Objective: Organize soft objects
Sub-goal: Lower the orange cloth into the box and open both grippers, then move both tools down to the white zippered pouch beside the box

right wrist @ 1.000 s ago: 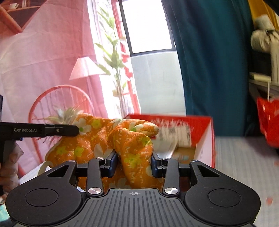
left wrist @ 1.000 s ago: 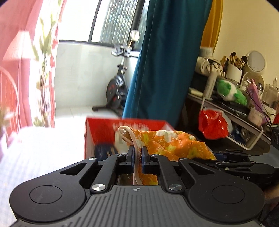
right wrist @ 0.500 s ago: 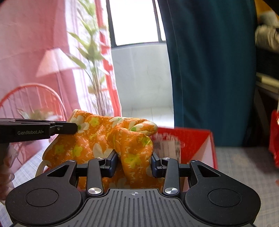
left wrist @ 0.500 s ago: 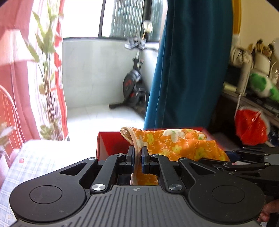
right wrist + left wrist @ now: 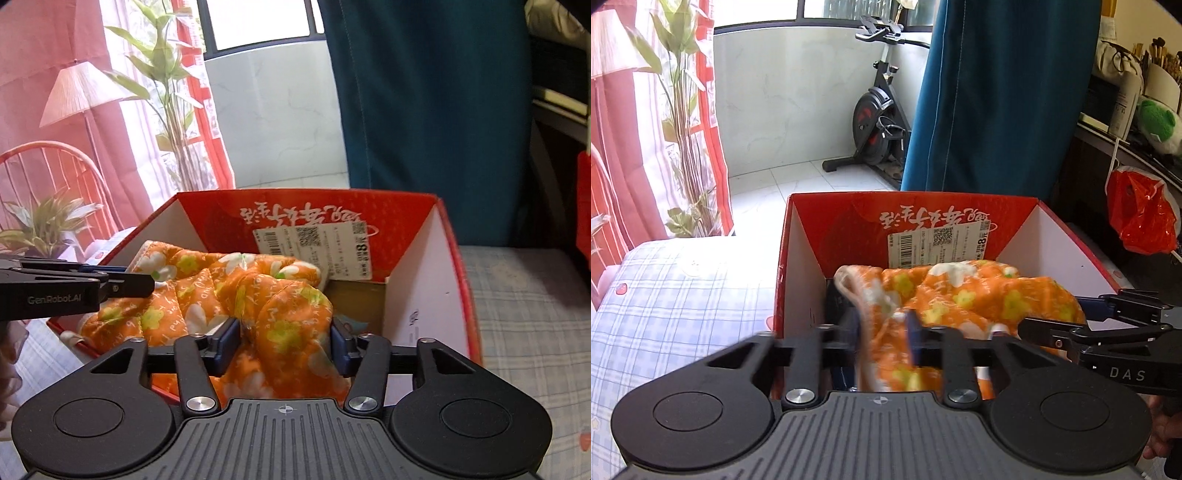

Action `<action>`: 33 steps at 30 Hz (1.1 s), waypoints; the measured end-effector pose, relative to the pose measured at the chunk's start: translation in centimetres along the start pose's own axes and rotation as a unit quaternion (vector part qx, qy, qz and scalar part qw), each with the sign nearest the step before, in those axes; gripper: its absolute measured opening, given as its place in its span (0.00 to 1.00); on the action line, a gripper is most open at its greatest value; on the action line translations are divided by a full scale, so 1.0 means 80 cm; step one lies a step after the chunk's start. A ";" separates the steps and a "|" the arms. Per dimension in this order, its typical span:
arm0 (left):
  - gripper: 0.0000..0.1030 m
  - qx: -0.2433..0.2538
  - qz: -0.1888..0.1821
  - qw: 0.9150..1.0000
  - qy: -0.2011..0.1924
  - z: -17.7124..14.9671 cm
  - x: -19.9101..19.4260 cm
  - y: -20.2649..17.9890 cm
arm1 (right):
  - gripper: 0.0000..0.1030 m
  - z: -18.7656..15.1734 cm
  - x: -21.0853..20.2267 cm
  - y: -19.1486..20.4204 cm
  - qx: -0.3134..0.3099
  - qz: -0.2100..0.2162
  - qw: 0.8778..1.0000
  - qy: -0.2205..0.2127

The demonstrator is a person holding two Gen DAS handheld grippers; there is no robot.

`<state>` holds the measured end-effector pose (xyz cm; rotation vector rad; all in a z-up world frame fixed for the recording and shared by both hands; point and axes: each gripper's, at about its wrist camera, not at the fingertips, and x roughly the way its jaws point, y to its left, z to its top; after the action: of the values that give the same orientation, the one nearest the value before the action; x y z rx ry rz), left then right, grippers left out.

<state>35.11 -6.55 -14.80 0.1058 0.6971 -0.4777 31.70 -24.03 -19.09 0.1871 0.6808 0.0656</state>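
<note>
An orange cloth with a flower print (image 5: pixel 964 295) hangs between both grippers, inside the open red cardboard box (image 5: pixel 849 218). My left gripper (image 5: pixel 884 332) has its jaws parted, with the cloth's trimmed edge loose between them. My right gripper (image 5: pixel 284 341) is shut on a thick fold of the same cloth (image 5: pixel 229 288), low inside the box (image 5: pixel 454 266). The right gripper also shows at the right edge of the left wrist view (image 5: pixel 1108 325). The left gripper shows at the left of the right wrist view (image 5: pixel 110 284).
The box stands on a bed with a blue checked sheet (image 5: pixel 665 295). An exercise bike (image 5: pixel 879 110) and a teal curtain (image 5: pixel 997 92) stand behind. A red plastic bag (image 5: pixel 1137 214) hangs from a cluttered shelf at right. A potted plant (image 5: pixel 48 225) is at left.
Both grippers have moved down with the cloth, from above the box into it. The left gripper's jaws have opened from a tight pinch on the cloth's edge.
</note>
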 end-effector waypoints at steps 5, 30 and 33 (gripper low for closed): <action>0.82 0.003 0.010 1.000 -0.021 -0.007 -0.021 -0.006 | 0.81 -0.011 -0.032 -0.001 -0.014 -0.012 0.999 -0.041; 1.00 -0.011 0.032 0.999 0.028 -0.134 -0.061 -0.038 | 0.99 -0.151 -0.096 0.010 -0.018 -0.040 0.997 -0.070; 1.00 -0.009 0.034 0.998 0.044 -0.140 -0.043 -0.040 | 0.99 -0.158 -0.088 0.006 -0.017 -0.051 0.996 -0.070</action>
<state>24.75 -5.24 -20.96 0.1348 0.7820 -0.4038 18.28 -22.52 -24.28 0.1237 0.5474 -0.0329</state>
